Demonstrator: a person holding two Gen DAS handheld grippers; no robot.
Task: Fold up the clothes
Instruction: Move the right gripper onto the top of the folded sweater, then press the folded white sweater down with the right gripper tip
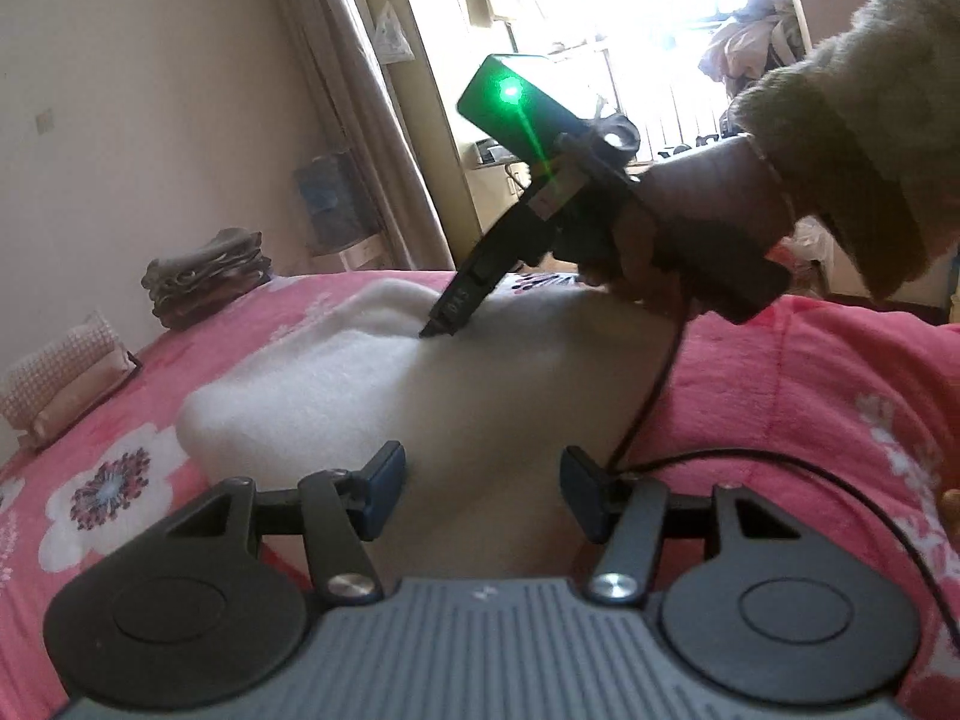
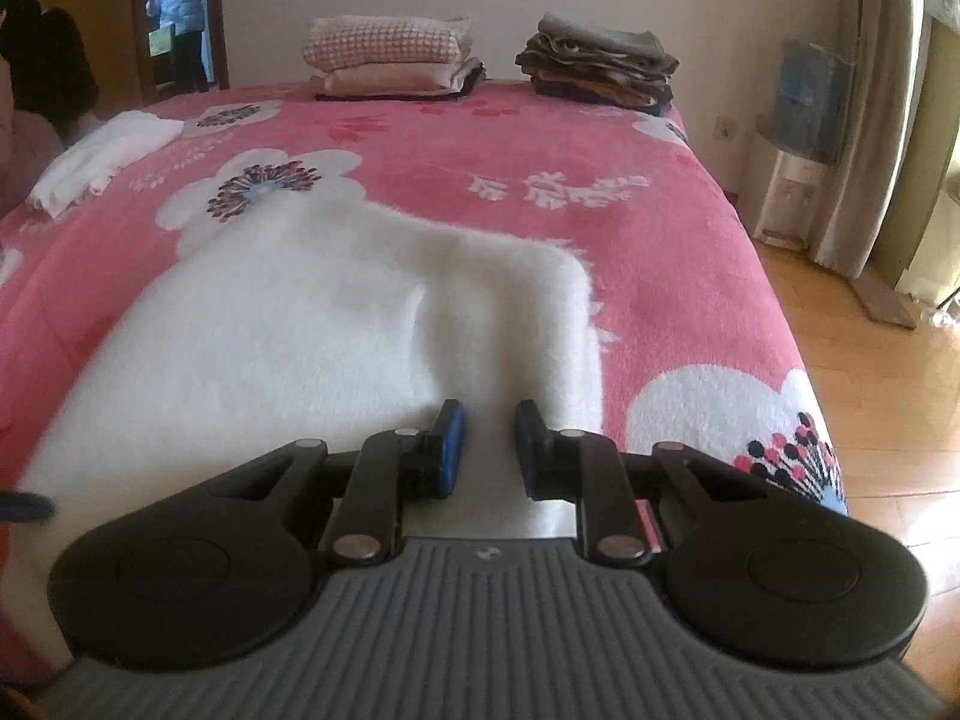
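A white fluffy garment (image 1: 336, 396) (image 2: 288, 312) lies spread flat on the pink flowered blanket (image 2: 660, 228). My left gripper (image 1: 483, 480) hovers open over its near part, and nothing sits between the pads. My right gripper (image 2: 491, 444) stands at the garment's near right part, by a soft ridge in the fabric. Its jaws are narrow with white fabric in the gap. In the left wrist view the right gripper (image 1: 441, 324) slants down, its tips dug into the garment's far side. A hand (image 1: 708, 210) in a fuzzy sleeve holds it.
At the far end of the bed stand a folded brown stack (image 2: 600, 66) and a pink checked stack (image 2: 390, 54). A folded white cloth (image 2: 102, 156) lies at the left edge. A black cable (image 1: 648, 408) trails over the blanket. The wooden floor (image 2: 870, 390) drops off on the right.
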